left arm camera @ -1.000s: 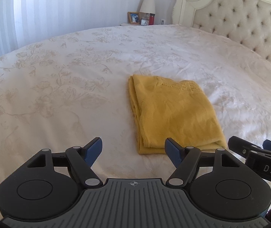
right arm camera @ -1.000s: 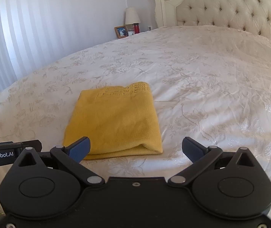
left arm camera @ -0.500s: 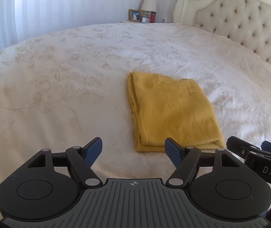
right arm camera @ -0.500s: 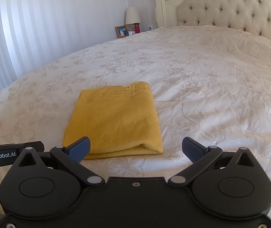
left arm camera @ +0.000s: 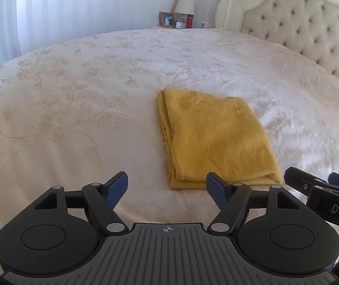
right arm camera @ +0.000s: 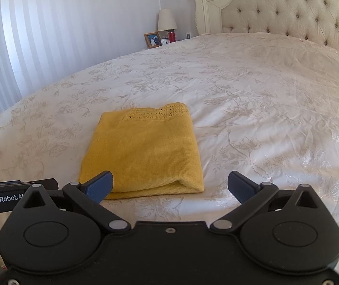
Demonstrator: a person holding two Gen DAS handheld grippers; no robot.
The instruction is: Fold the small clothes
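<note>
A yellow knit garment (left arm camera: 214, 140) lies folded into a flat rectangle on the bed, its lace hem at the far edge; it also shows in the right wrist view (right arm camera: 143, 152). My left gripper (left arm camera: 167, 188) is open and empty, just short of the garment's near left corner. My right gripper (right arm camera: 169, 186) is open and empty, just short of the garment's near edge. Neither gripper touches the cloth. The right gripper's body (left arm camera: 323, 197) shows at the left wrist view's right edge.
The garment rests on a cream floral bedspread (left arm camera: 74, 109). A tufted cream headboard (right arm camera: 288, 11) stands at the far right. A nightstand with a lamp (right arm camera: 167, 20), photo frame (right arm camera: 152, 39) and red bottle sits beyond the bed. Striped curtains cover the left wall.
Both grippers have drawn back slightly from the folded garment and tilted a little. The garment has not moved. Both stay open.
</note>
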